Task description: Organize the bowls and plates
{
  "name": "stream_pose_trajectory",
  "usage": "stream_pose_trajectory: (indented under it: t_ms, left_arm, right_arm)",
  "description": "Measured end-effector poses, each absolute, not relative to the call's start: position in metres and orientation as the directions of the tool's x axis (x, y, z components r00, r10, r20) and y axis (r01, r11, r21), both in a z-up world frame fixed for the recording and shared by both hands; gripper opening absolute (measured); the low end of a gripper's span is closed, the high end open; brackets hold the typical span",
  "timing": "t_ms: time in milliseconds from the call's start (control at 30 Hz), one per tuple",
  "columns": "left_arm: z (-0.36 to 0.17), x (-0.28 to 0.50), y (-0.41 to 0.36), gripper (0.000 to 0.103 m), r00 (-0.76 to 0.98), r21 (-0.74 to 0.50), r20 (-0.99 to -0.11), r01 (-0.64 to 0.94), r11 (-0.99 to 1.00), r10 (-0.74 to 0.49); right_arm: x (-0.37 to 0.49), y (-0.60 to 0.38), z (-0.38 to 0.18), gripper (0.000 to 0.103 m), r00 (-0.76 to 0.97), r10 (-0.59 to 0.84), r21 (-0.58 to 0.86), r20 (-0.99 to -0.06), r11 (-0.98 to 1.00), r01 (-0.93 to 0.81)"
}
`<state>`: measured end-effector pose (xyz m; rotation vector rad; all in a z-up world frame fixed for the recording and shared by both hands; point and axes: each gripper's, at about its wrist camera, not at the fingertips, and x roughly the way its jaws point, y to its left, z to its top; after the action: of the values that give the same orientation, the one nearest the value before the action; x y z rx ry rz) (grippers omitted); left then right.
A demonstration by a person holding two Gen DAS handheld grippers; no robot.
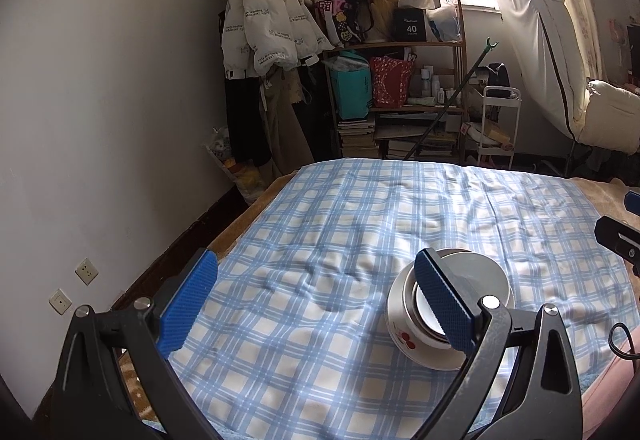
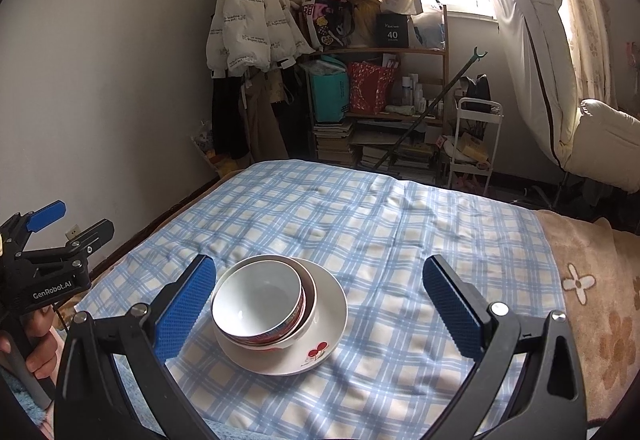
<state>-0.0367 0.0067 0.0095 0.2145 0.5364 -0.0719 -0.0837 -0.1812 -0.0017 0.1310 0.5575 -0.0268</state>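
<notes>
Dishes stacked, both grippers spread wide and empty!

On the blue-and-white checked cloth (image 2: 380, 224), a small white bowl (image 2: 256, 298) nests in a larger red-patterned bowl (image 2: 308, 294), both on the white cherry-print plate (image 2: 324, 344). The right gripper (image 2: 318, 308) hovers just above, blue pads apart; the left gripper (image 1: 316, 304) gapes beside the stack.
</notes>
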Motion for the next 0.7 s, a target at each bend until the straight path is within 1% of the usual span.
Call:
stream_pose_trajectory:
  t_ms: [167, 700]
  left_arm:
    - [0.0044, -0.0297, 0.0040, 0.098, 0.845, 0.191, -0.534, 0.127, 0.973, -0.006]
    - [-0.0004, -0.0272, 0.0023, 0.098, 0.840, 0.220, -0.541, 0.105, 0.970, 0.032]
  right_arm:
    - [-0.0797, -0.1834, -0.0051, 0.103, 0.841, -0.003, 0.114, -0.541, 0.990, 0.077]
    - [-0.0776, -0.1870, -0.0061, 0.103, 0.840, 0.004, 0.121, -0.542, 0.990, 0.074]
